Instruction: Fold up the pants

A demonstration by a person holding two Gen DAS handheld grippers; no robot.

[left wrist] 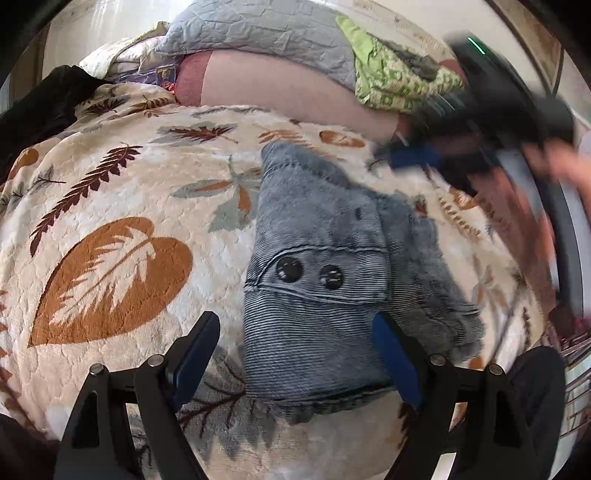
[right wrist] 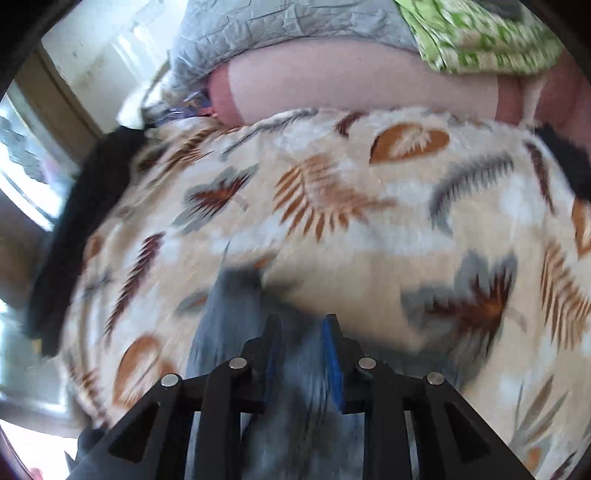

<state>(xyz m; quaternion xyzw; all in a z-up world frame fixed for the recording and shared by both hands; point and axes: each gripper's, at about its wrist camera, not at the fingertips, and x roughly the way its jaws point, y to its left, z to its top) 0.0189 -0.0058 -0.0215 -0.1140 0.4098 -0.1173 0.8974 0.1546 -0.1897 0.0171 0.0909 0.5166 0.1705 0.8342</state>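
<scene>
A pair of blue-grey corduroy pants [left wrist: 325, 280] lies bunched in the middle of a cream fleece blanket [left wrist: 122, 206] printed with brown and grey leaves. Two dark buttons [left wrist: 290, 269] sit side by side on a flap of the pants, facing up.

The left gripper [left wrist: 295, 343] hangs over the near end of the pants with its jaws spread wide, one finger on each side of the cloth, closed on nothing.

In the left wrist view, the right gripper [left wrist: 413, 157] appears blurred at the far right, just beyond the far edge of the pants. In its own view, the right gripper [right wrist: 301, 332] has its jaws drawn close together with blue-grey pants [right wrist: 236, 317] cloth between and beneath them, though blur hides whether the pads actually pinch it.

At the far side lie a grey quilted pillow [left wrist: 258, 33], a pink pillow [left wrist: 280, 88] and a green patterned cloth [left wrist: 391, 81].
</scene>
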